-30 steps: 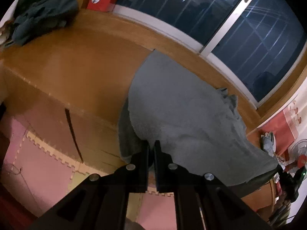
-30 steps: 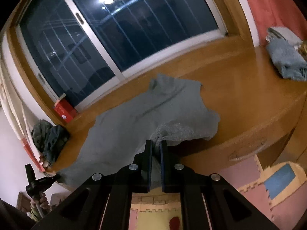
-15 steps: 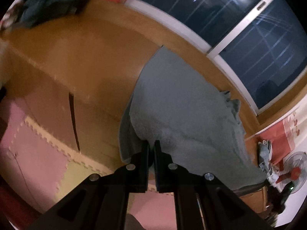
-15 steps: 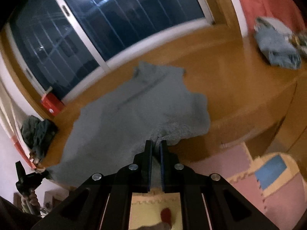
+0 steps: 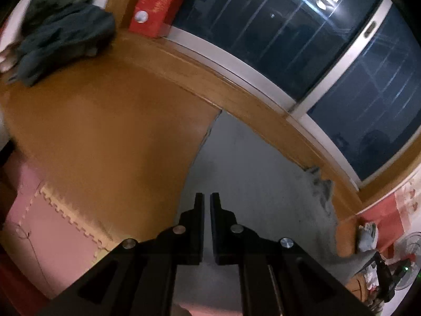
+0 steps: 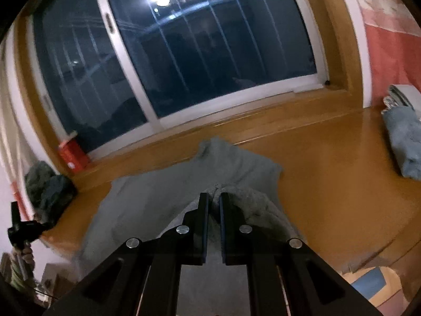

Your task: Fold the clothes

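Note:
A grey fleece garment (image 5: 257,173) lies spread on the wooden platform (image 5: 105,131) below the window. My left gripper (image 5: 206,200) is shut on one part of its near edge, and grey cloth shows in the slit between the fingers and under them. In the right wrist view the same garment (image 6: 163,192) runs away to the left. My right gripper (image 6: 213,201) is shut on a bunched fold of it, which puckers up just past the fingertips. The held edge is raised over the flat part of the garment.
A dark green heap of clothes (image 5: 60,29) and a red box (image 5: 155,13) sit at the platform's far left. A folded blue-grey cloth (image 6: 405,144) lies at the right end. Pink and yellow foam mats (image 5: 52,237) cover the floor in front, and a fan (image 5: 410,260) stands at the right.
Both grippers have moved forward over the platform toward the window, carrying the garment's near edge. That edge hung over the platform's front before and is now up above the spread cloth.

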The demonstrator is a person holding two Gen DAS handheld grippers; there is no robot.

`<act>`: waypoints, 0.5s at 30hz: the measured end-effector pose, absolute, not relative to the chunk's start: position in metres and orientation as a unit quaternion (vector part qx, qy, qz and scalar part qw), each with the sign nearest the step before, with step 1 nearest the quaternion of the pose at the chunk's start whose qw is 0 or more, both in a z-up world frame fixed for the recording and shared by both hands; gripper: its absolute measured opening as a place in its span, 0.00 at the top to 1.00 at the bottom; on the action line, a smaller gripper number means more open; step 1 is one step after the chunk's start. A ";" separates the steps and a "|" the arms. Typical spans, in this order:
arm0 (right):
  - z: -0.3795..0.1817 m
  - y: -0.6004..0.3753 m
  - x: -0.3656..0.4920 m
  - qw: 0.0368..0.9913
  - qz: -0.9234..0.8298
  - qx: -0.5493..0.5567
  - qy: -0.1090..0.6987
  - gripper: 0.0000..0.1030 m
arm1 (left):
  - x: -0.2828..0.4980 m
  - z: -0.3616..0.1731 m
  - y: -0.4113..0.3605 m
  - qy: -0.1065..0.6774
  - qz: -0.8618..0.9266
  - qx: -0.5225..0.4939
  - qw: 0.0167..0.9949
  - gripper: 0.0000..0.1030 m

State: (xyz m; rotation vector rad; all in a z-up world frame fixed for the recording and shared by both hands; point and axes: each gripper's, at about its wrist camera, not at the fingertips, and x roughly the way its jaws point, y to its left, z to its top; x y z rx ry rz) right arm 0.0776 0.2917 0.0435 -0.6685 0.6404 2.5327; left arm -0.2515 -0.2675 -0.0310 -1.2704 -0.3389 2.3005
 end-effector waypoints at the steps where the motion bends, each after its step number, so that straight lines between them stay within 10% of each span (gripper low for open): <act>1: 0.035 0.302 0.060 0.227 0.912 -0.252 0.232 0.92 | -0.267 -0.035 -0.254 -0.115 0.841 -0.469 0.245 0.97; 15: -0.077 0.340 -0.045 0.318 0.836 -0.404 0.193 0.85 | -0.325 -0.123 -0.092 0.108 0.777 -0.526 0.328 0.96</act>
